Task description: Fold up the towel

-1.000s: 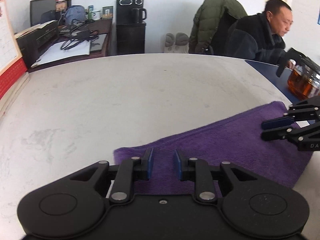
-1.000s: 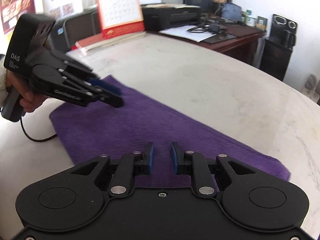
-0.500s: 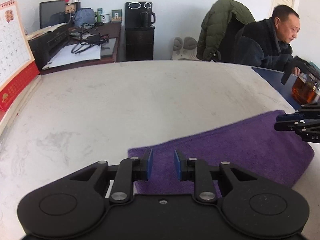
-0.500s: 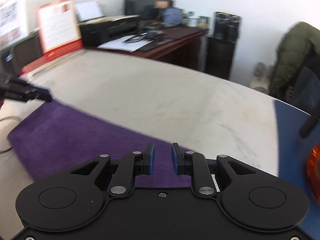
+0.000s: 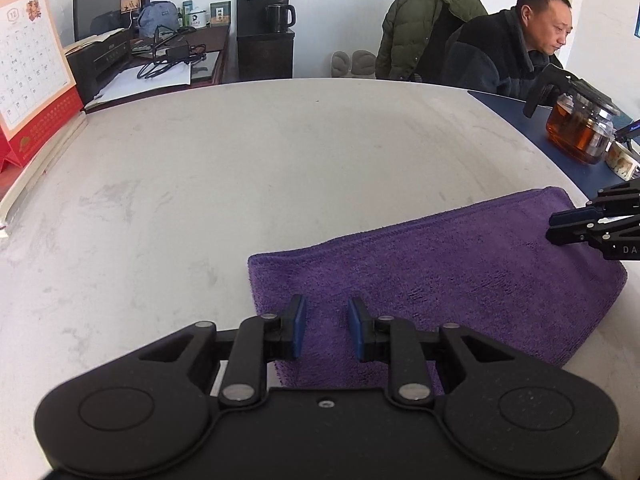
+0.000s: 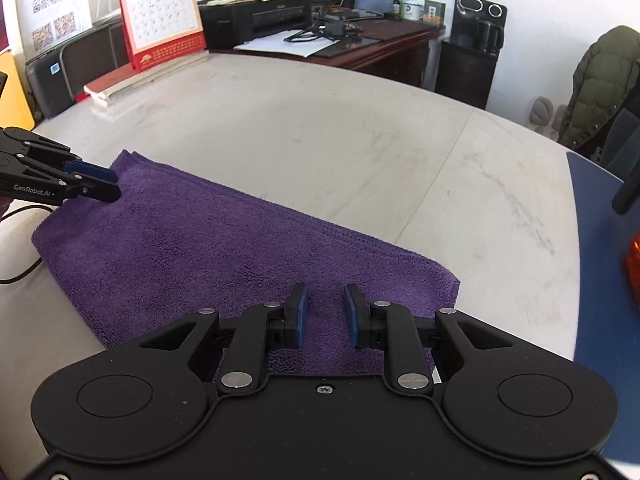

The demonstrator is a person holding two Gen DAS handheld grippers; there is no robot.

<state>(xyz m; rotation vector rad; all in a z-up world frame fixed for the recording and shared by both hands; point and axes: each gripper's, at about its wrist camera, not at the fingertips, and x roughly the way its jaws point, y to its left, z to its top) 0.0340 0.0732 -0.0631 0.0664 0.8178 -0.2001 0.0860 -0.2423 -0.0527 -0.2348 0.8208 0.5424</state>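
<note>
A purple towel [image 5: 436, 272] lies flat on the pale marble table [image 5: 248, 168], folded into a long band with a doubled far edge. My left gripper [image 5: 323, 327] is open over the towel's left end, with nothing between its blue pads. In the right wrist view the same towel [image 6: 208, 252] stretches from left to lower middle, and my right gripper [image 6: 325, 315] is open above its right end. Each gripper shows in the other's view: the right gripper [image 5: 554, 229] at the towel's right end, the left gripper [image 6: 114, 186] at its left end.
A glass teapot [image 5: 580, 132] with amber tea stands on a dark blue mat [image 5: 560, 136] at the right, where a person [image 5: 508, 48] sits. A red desk calendar [image 6: 160, 12] and books sit along the table's far left edge. A wooden desk [image 6: 360, 40] lies behind.
Both grippers have shifted toward opposite ends of the towel. The right wrist view swung right, then back left. The towel has stayed flat on the table.
</note>
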